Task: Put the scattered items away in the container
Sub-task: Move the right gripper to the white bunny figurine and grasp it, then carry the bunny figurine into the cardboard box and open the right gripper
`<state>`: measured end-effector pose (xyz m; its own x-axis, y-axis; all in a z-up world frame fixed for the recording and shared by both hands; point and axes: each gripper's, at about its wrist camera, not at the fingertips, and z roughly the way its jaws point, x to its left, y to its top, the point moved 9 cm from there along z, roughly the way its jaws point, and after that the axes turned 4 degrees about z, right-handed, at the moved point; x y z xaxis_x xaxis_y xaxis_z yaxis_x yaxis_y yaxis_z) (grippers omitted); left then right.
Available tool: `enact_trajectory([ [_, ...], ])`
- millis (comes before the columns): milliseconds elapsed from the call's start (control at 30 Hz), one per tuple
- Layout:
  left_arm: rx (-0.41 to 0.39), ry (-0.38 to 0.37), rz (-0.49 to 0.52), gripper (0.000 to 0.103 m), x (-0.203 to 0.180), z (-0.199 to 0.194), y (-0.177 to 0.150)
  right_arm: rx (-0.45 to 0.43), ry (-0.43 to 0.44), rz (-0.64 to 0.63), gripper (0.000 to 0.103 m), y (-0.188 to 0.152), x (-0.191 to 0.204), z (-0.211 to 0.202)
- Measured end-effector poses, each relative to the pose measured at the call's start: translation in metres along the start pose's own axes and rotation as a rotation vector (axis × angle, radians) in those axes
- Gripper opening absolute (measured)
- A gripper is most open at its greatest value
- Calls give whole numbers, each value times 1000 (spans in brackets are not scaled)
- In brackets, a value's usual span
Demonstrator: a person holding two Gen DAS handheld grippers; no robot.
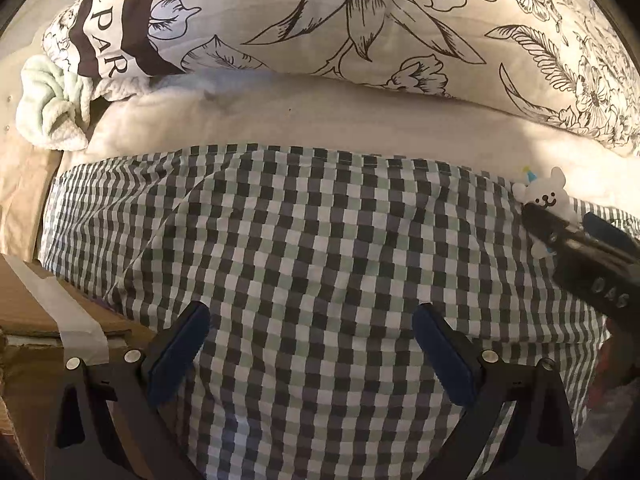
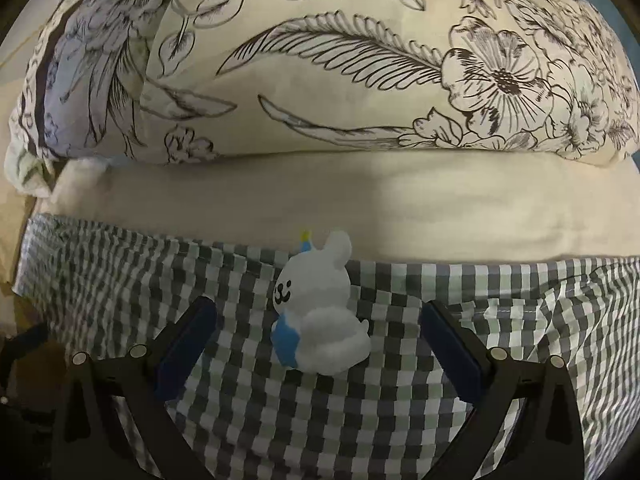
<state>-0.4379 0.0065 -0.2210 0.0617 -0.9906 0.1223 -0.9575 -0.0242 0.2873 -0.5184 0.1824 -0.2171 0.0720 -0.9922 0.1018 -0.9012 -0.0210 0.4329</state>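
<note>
A small white bunny figure with a black smiling face, a blue piece at its front and a blue-and-yellow party hat lies on the checked cloth. My right gripper is open, with the figure between its two fingers and the blue pads apart from it. In the left wrist view the figure is at the right edge, with the right gripper's fingers around it. My left gripper is open and empty over the checked cloth. No container's inside is in view.
A big flower-print pillow lies across the back on a cream sheet. A mint and white fleece bundle sits at the far left. A taped cardboard box stands at the left, beside the bed.
</note>
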Motion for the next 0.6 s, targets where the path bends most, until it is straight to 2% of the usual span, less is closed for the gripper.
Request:
enact_trajectory([
  [100, 0, 6, -2, 103, 2, -3, 0, 20, -25, -12, 100, -3, -3, 7],
  [200, -2, 1, -8, 103, 5, -6, -1, 47, -16, 7, 90, -7, -8, 15],
  [233, -4, 1, -9, 103, 5, -8, -2, 57, -25, 5, 78, -8, -9, 17],
  [267, -6, 2, -6, 103, 6, -10, -2, 63, -39, -3, 61, -8, -11, 18],
  [300, -9, 4, -2, 103, 5, -14, -3, 64, -44, -16, 54, -8, -12, 17],
  [433, -22, 5, 4, 103, 5, -26, -4, 42, -31, -29, 53, -9, -12, -4],
  [600, -47, -3, 6, 103, -1, -51, -5, 21, -2, -30, 53, -22, -9, -49],
])
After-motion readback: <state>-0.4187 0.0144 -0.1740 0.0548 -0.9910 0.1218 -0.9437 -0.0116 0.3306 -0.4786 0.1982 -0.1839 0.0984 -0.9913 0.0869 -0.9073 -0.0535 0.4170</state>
